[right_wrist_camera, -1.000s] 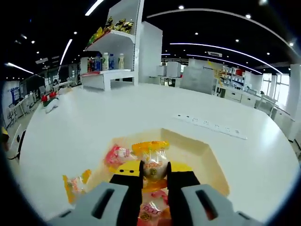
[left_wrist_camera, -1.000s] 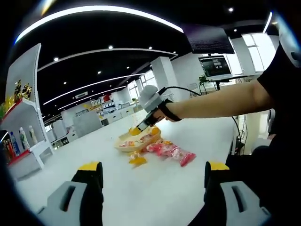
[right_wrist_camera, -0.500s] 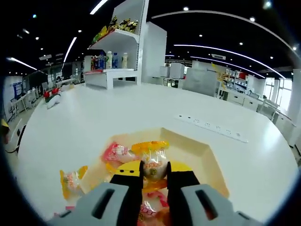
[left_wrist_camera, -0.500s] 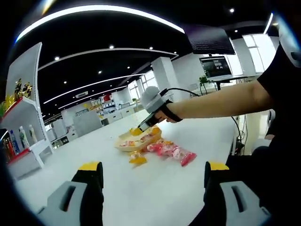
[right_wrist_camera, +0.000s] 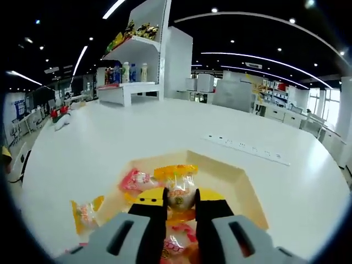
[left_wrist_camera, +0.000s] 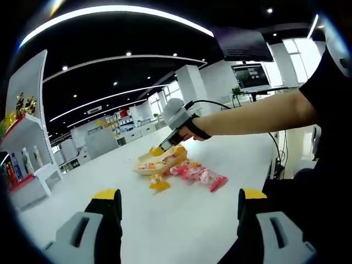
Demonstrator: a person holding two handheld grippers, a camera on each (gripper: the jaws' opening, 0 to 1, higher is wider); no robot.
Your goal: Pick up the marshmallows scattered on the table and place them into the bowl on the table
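Right gripper has its fingers clenched on a wrapped marshmallow, hanging directly over the bowl, so the drop is straight down. Left gripper fingers released wide, holding nothing, well back from the bowl. More marshmallows lie on the surface just beside the bowl, nearer the right gripper. Room: white surface, shelf behind.

A broad white desk is seen, on which a shallow cream bowl rests. An orange-wrapped marshmallow lies just beside the bowl, and pink-wrapped marshmallows are strewn near it. A power strip lies farther off.
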